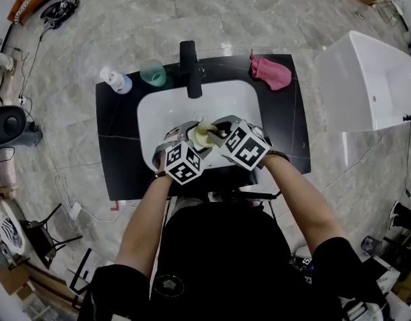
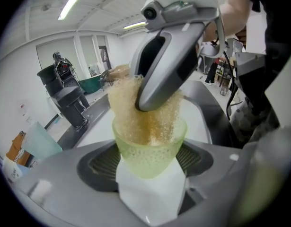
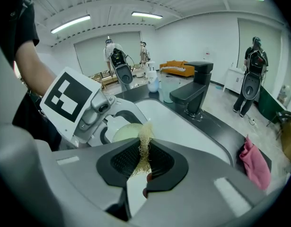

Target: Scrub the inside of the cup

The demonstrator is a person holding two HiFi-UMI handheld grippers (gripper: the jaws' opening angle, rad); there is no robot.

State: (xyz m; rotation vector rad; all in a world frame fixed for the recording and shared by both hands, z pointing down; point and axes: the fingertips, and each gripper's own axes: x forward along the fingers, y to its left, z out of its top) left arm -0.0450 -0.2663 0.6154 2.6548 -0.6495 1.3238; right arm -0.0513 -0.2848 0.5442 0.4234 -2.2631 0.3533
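The cup (image 2: 149,150) is translucent yellow-green with a fine dotted relief, and the scourer (image 2: 128,103) is a fibrous golden beige. The left gripper (image 2: 150,167) and right gripper (image 3: 144,155) are grey with black ribbed pads (image 2: 105,163), and each marker cube (image 1: 184,162) bears black squares on white. The sink (image 1: 158,112) is white, the counter (image 1: 118,152) and tap (image 1: 190,69) black, the cloth (image 1: 272,72) pink, the tumbler (image 1: 153,73) teal, the bottle (image 1: 115,80) white and pale blue, and the floor (image 1: 192,12) grey and marbled.

The person wears a black short-sleeved top (image 1: 218,246) and dark wristbands (image 1: 277,156). The left gripper (image 2: 150,160) and right gripper (image 3: 143,157) are grey, with black ribbed pads (image 3: 124,160) and cubes (image 1: 184,162) bearing black-and-white square markers.
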